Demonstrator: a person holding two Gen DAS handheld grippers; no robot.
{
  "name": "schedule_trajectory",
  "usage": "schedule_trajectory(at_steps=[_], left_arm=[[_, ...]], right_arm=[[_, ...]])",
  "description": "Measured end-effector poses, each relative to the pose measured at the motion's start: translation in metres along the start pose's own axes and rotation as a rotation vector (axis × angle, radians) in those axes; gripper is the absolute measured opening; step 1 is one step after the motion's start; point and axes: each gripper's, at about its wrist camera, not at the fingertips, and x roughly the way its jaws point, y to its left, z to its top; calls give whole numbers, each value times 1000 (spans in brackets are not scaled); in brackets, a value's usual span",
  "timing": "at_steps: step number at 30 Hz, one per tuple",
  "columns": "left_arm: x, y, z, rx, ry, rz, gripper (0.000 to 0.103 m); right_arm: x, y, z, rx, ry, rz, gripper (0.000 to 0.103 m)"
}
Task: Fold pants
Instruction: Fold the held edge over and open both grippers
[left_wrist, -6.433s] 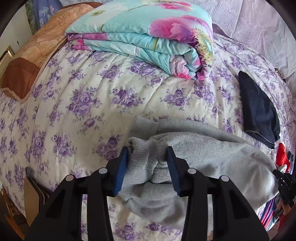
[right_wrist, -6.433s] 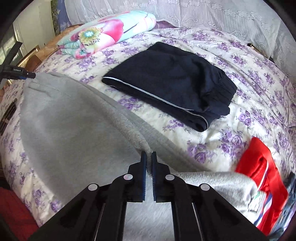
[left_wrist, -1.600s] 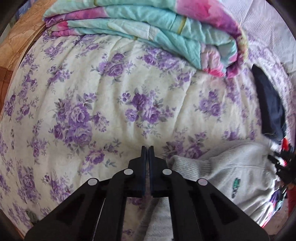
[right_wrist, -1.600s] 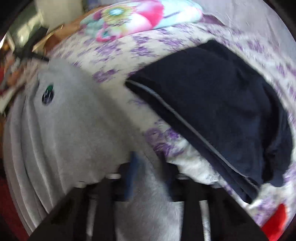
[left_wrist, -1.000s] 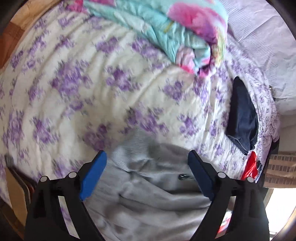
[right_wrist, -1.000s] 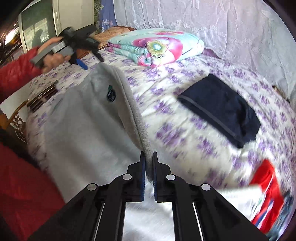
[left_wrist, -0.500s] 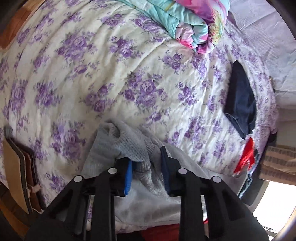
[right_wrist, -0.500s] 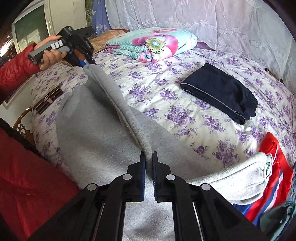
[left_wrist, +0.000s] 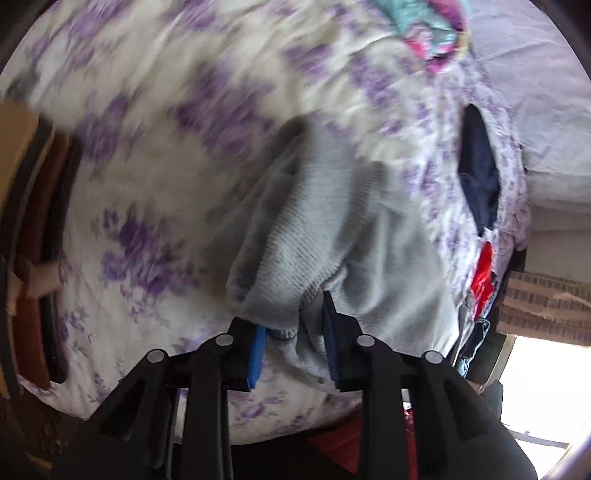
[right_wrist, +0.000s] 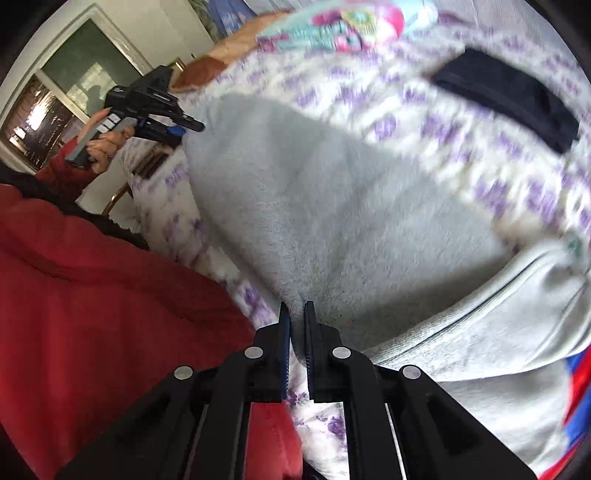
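**Grey pants stretched between both grippers**

The left gripper (left_wrist: 293, 334) is pinching the bunched ribbed end of the grey pants (left_wrist: 332, 221), its jaws having just been easing a little wider around the cloth. The right gripper (right_wrist: 296, 338) is clamping the opposite end. The pants are lying on the floral bedspread (left_wrist: 155, 155), long axis running gripper to gripper, neither gripper nearer. No legible writing showing.

black fingers (left_wrist: 334, 343) (blue pads), quilted red sleeve (right_wrist: 66, 171)
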Motion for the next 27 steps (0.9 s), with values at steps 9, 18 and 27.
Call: schedule_trajectory(at_steps=[9,18,27], left_arm=[[-49,-14,-27,42,-158,84,45],[1,-113,-45,420,-125,133,67],[78,-124,-78,639,-137,426,98]], right_arm=[[33,-21,-4,120,22,42,8],[29,-24,-8,195,1,48,10],[-74,-69,28,526,-311,-307,68]])
